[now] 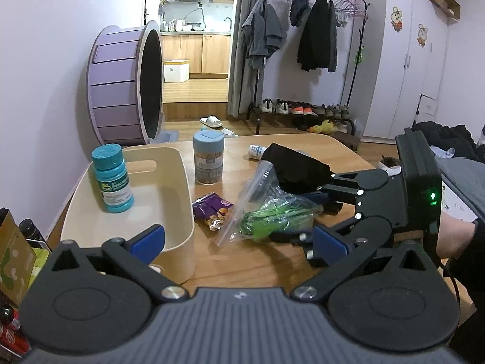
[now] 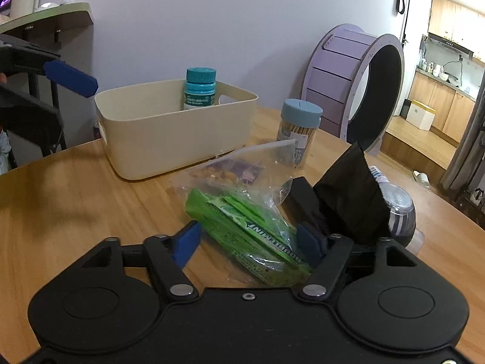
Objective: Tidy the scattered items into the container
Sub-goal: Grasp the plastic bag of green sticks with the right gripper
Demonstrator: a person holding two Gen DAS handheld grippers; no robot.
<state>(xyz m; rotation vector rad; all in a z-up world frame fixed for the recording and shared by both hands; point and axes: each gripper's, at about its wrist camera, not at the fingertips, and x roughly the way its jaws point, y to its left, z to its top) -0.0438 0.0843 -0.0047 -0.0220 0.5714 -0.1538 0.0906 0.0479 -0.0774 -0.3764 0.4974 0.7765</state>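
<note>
A cream bin (image 1: 182,182) (image 2: 169,130) stands on the wooden table with a teal pill bottle (image 1: 112,179) (image 2: 200,88) upright inside. My right gripper (image 2: 248,239) (image 1: 321,215) is open, its blue fingers on either side of a clear bag of green gum packs (image 2: 242,227) (image 1: 272,212) lying on the table. My left gripper (image 1: 239,239) is open and empty, one finger over the bin's near corner. A toothpick jar with a blue lid (image 1: 208,157) (image 2: 298,130), a purple nut packet (image 1: 212,209), a black pouch (image 1: 294,166) (image 2: 351,191) and a small white bottle (image 1: 257,151) lie beside the bin.
A large purple wheel (image 1: 124,82) (image 2: 357,85) stands behind the table by the wall. A clothes rack (image 1: 309,39) with shoes below is further back. Boxes and bottles (image 1: 15,248) sit off the table's left edge. A shelf (image 2: 48,18) is at the left.
</note>
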